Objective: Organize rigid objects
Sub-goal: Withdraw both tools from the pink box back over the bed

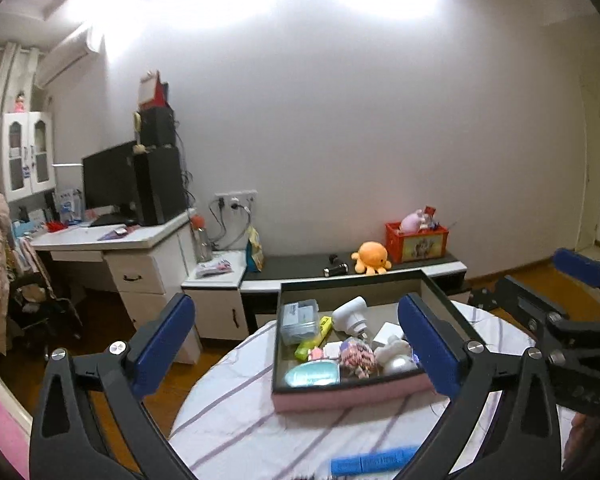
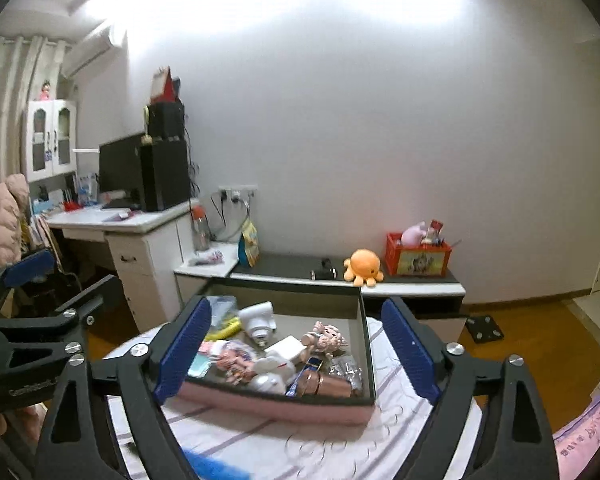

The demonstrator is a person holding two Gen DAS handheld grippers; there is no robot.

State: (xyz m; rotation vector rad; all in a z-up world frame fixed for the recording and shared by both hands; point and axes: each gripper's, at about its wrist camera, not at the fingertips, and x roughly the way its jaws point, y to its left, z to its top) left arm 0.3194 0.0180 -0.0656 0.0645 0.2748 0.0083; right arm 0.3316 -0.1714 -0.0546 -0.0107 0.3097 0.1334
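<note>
Claws (image 1: 296,344) wide (both) — cluttered box (image 1: 352,396)

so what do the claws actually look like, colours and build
Both match: the left claw and right claw have black angular plastic arms with triangular cut-outs and round silver bolts at the joints. Each finger ends in a flat blue pad; the right claw's pads show fine ribbing. Small pale lettering, unreadable, marks the left claw's body in the right wrist view.

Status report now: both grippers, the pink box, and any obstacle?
Left gripper open, empty. Right gripper open, empty. Pink box on striped table, full of small items, untouched. Blue object lies near table edge.
</note>
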